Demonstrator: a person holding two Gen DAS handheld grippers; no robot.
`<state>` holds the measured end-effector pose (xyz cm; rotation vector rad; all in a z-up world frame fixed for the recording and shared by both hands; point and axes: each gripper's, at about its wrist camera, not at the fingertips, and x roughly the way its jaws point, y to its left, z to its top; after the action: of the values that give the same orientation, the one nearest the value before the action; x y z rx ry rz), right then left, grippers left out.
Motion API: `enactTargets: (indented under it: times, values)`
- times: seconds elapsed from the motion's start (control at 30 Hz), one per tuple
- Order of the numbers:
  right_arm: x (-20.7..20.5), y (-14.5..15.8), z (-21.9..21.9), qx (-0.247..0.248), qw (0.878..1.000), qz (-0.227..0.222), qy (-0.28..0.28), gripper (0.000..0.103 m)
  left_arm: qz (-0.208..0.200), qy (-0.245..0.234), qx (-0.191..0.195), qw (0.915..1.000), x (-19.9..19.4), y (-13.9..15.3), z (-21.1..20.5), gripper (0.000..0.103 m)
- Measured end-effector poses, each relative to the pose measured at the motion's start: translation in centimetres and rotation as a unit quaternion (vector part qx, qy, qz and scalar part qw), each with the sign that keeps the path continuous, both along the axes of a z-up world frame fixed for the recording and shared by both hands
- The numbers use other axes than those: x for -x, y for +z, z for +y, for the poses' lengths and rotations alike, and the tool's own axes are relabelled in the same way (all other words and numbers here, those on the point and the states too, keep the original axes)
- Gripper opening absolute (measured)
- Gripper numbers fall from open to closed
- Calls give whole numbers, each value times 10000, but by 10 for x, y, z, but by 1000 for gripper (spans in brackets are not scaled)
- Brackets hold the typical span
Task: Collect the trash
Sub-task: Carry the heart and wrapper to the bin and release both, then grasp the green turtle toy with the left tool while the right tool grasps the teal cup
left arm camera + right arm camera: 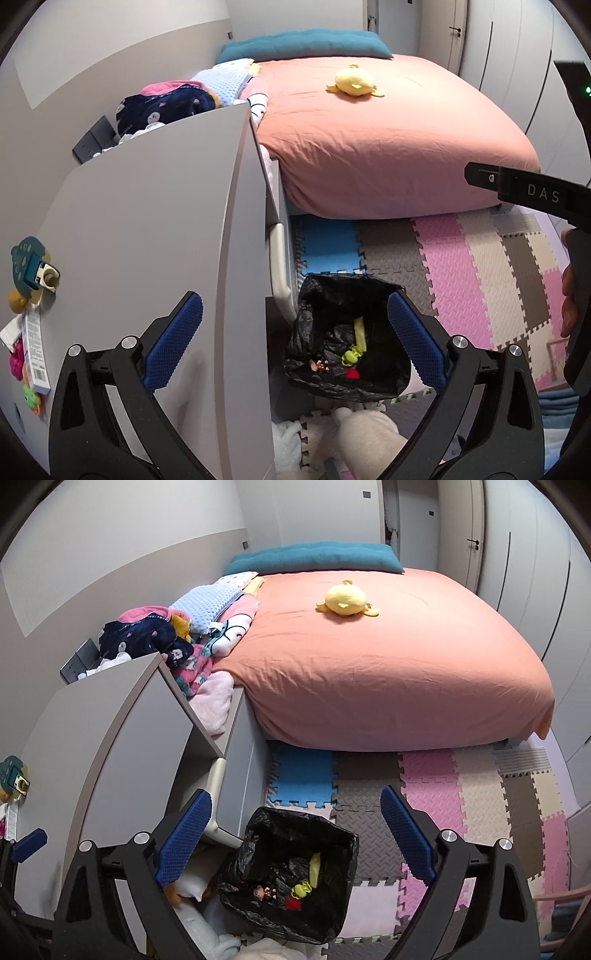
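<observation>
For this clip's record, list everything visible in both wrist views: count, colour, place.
Black plastic bin bag: one, open on the floor, small bits of trash inside.
Bed with salmon-pink sheet: one, centre.
Yellow plush toy: one, on the bed.
Teal cushion: one, at the bed's far end.
Pile of clothes and blankets: several, mixed colours, left of the bed.
Grey cabinet: one, left.
Foam puzzle mats: many, pink, grey, blue, cream, on the floor.
Left gripper: black, blue pads, open, above the bag.
Right gripper: same, open.
</observation>
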<state>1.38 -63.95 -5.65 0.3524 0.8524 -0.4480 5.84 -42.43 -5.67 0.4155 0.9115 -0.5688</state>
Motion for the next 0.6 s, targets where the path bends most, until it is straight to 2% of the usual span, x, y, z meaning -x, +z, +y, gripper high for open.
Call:
enactTargets:
  times: [0.33, 0.6]
  values:
    - [-3, 12, 24, 99, 9998, -36, 161, 93, -55, 164, 99, 9998, 0, 7, 22, 97]
    - [-15, 25, 65, 199, 9985, -127, 504, 93, -160, 478, 187, 9986, -4, 15, 63, 97]
